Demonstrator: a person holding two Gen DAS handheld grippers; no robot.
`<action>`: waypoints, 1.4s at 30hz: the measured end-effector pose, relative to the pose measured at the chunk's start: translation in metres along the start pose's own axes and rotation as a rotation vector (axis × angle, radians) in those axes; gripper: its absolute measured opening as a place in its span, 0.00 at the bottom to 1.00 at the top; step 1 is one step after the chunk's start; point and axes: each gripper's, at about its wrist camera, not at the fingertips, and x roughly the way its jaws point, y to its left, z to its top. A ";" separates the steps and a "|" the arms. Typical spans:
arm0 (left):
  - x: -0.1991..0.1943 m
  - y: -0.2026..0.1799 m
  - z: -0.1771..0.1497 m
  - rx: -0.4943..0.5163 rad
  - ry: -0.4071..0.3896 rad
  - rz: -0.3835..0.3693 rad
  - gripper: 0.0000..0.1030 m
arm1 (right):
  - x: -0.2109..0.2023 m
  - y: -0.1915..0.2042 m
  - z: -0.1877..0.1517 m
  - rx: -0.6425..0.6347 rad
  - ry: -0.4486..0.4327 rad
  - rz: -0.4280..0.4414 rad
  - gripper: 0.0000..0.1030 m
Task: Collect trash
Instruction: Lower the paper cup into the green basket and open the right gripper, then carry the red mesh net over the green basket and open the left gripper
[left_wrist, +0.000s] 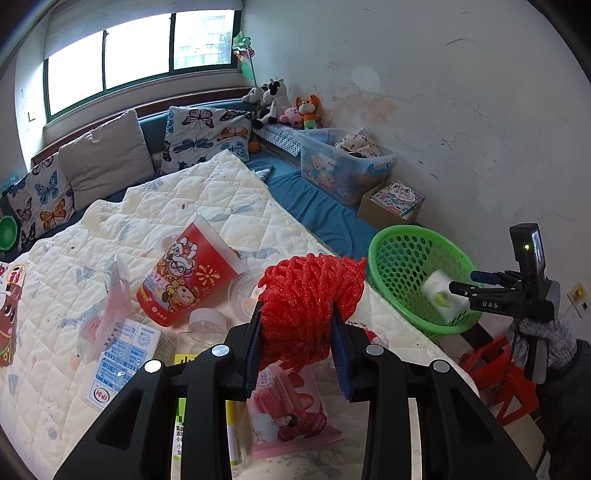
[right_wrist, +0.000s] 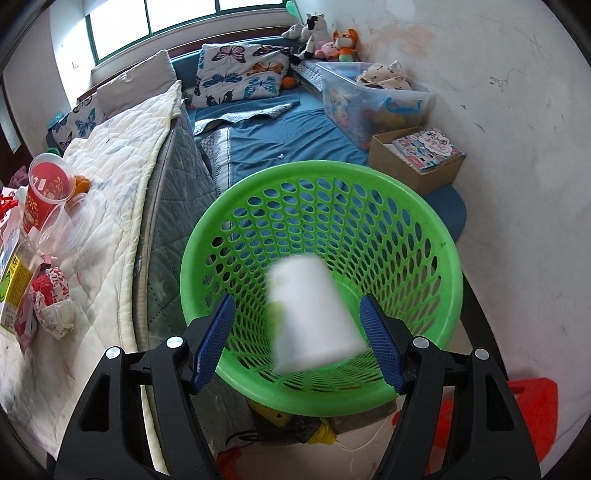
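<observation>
The left gripper was clamped on a bunch of red foam netting, its blue pads pressed into both sides of the bundle, which bulged up and forward past the fingertips and hid part of the quilt beyond. Under and around it lay more litter on the quilt: a red printed paper cup on its side, a clear plastic lid just beside the netting, a clear bottle, a blue-and-white carton with a crumpled plastic bag over it, and a pink snack wrapper directly below the jaws. The green basket stood at the quilt's right edge, near the netting. The right gripper hung over that green basket with its fingers spread wide and touching nothing; a white cup-shaped piece, blurred, sat between them but clear of both pads, inside the basket's mouth. In the left wrist view the same white piece showed just ahead of the right gripper's tips, against the basket's inner wall. The basket's rim lay close against the mattress edge on one side, a cardboard box stood just behind it by the wall, and open blue bedding stretched beyond.
</observation>
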 end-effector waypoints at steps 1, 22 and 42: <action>0.000 -0.001 0.000 0.002 0.000 0.000 0.31 | -0.001 -0.001 -0.001 0.003 -0.002 0.002 0.69; 0.024 -0.039 0.012 0.029 0.031 -0.052 0.31 | -0.033 -0.008 -0.019 -0.002 -0.058 0.019 0.76; 0.046 -0.071 0.022 0.076 0.069 -0.089 0.31 | -0.060 -0.016 -0.043 0.021 -0.085 0.010 0.77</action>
